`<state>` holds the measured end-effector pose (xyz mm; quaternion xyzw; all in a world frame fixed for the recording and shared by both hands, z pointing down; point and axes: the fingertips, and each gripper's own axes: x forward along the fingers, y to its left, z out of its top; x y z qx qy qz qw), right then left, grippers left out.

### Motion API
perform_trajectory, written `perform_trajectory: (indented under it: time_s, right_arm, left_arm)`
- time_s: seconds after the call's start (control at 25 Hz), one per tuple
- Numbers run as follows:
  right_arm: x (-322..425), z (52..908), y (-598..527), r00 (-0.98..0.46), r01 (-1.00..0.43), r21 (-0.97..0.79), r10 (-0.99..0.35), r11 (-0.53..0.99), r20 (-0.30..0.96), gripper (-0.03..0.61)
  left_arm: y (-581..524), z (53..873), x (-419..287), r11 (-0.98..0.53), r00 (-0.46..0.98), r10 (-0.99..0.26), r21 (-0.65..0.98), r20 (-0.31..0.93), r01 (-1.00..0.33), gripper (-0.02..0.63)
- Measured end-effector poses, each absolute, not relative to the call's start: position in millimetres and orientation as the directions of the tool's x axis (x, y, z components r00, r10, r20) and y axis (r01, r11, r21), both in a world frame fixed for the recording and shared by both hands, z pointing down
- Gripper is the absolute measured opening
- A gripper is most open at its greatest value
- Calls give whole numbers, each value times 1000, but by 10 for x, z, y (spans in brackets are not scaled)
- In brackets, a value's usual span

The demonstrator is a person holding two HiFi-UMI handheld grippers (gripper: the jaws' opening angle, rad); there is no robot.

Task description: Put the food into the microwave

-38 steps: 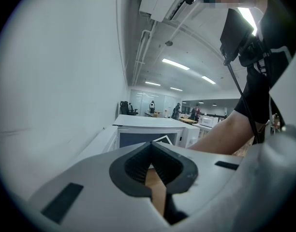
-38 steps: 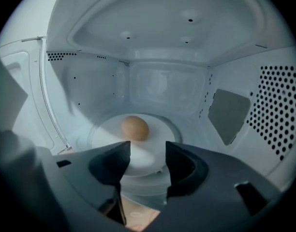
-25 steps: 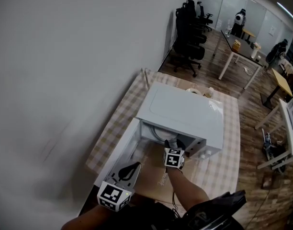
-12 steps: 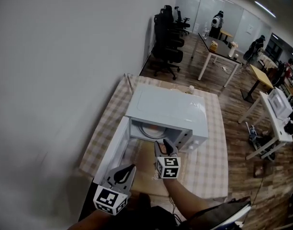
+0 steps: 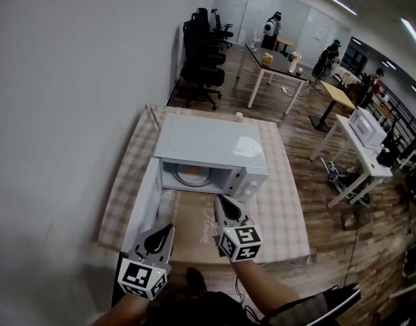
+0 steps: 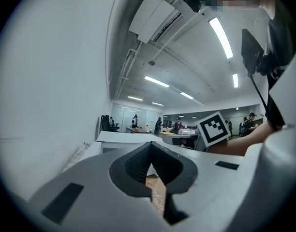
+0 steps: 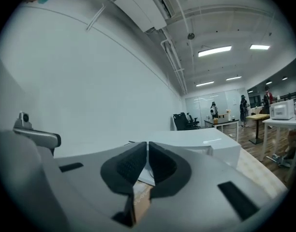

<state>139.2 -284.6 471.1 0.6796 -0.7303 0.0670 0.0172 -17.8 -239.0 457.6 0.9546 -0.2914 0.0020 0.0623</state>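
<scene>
— Any print worth reading?
— Hardly. Dark cursive script across the brown cardboard sheet (image 5: 192,231) in front of the microwave (image 5: 211,141), too small and slanted to make out
— Same script from the left gripper view?
— Yes, a few looping strokes on the cardboard there, still not legible
— And the cubes?
— Only black-and-white square patterns on the left marker cube (image 5: 141,278) and the right marker cube (image 5: 239,242), no letters or digits
</scene>
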Motion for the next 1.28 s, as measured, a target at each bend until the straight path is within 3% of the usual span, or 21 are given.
perform_trajectory:
  time_s: [0.36, 0.6, 0.76, 0.92, 1.28]
  right_arm:
    - [1271, 4382, -2137, -38, -998, 43, -997, 41, 62, 9]
    - [1265, 4314, -1825, -6, -1000, -9, -998, 5, 60, 9]
    - [1382, 4394, -1726, 13, -1000, -7, -998, -13, 58, 9]
    - [1506, 4395, -1617, 18, -999, -27, -999, -19, 46, 9]
    - [1713, 4269, -1402, -52, -995, -86, -997, 48, 49, 9]
  left_arm:
    - [-2118, 4315, -250, -845, 852, -524, 128, -11, -518, 8]
    - [-2060, 4230, -334, -858, 860, -509, 115, -47, -501, 8]
    - [-2104, 4406, -296, -841, 846, -533, 114, -6, -529, 8]
    - [-2029, 4335, -260, -829, 829, -559, 23, 3, -559, 8]
    - [-1861, 4125, -47, -794, 794, -608, -12, 5, -608, 8]
